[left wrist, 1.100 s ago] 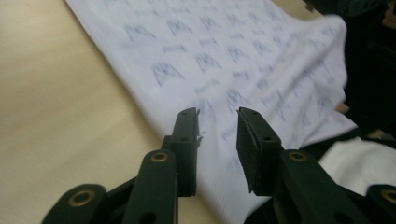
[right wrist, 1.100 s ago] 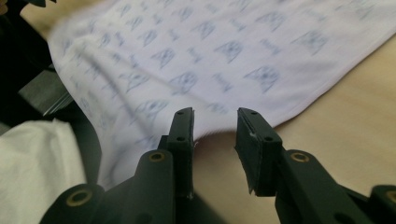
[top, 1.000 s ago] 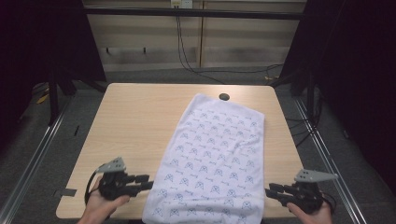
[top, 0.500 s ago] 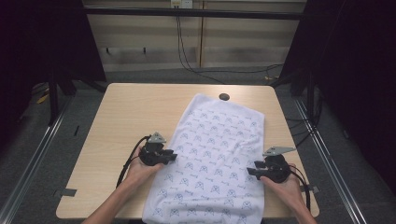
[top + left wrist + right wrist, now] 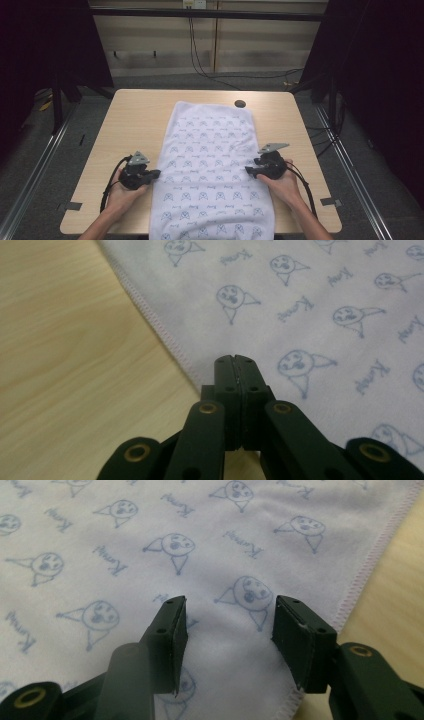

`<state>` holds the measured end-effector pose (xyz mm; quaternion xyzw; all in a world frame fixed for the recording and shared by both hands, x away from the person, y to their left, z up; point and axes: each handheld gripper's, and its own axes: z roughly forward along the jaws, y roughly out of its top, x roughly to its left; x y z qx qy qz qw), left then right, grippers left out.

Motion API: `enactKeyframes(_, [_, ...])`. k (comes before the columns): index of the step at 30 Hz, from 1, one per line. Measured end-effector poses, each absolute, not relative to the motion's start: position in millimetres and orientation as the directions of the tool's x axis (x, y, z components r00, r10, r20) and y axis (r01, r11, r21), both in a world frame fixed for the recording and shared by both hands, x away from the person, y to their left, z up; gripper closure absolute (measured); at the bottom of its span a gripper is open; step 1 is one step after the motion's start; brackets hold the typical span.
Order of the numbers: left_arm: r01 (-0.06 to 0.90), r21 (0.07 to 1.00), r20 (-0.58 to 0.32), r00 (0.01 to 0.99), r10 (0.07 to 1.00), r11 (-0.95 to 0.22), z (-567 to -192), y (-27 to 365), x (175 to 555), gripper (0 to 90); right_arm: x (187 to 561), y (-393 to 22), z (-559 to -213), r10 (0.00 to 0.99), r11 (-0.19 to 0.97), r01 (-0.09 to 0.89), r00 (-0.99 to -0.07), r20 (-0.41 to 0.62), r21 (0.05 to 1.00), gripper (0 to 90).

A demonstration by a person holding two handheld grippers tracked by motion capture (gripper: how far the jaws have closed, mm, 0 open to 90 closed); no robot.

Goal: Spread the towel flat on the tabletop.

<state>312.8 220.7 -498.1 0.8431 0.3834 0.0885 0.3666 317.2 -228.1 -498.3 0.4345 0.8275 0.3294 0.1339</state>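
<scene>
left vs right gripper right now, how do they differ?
Jaws: the left gripper has its jaws pressed together with nothing between them; the right gripper has its jaws apart.
Side: the left gripper sits at the towel's left hem, the right gripper at its right hem.
Shared: each is held in a hand, points inward over the towel, and grips no cloth.
</scene>
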Motion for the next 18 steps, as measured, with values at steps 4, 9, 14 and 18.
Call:
enactKeyframes(4, [0.588,0.723,-0.176,0.663,0.727,-0.362,-496.1,227.4,315.6,83.4,330.9,-210.5,-499.2,0.795,0.430,0.612,-0.605,0.043,0.664,48.2])
enactKeyframes(9, [0.576,0.741,-0.200,0.680,0.706,-0.345,-496.8,212.7,336.2,64.8,337.5,-208.8,-495.7,0.785,0.449,0.619,-0.618,0.047,0.644,74.3])
enactKeyframes(14, [0.547,0.733,-0.131,0.697,0.705,-0.404,-504.4,194.8,349.2,69.6,333.2,-216.4,-497.8,0.787,0.423,0.619,-0.612,0.069,0.662,86.8])
enactKeyframes(18, [0.531,0.731,-0.122,0.719,0.684,-0.429,-504.0,193.4,339.8,76.2,322.0,-224.1,-496.8,0.796,0.406,0.639,-0.598,0.091,0.653,86.9])
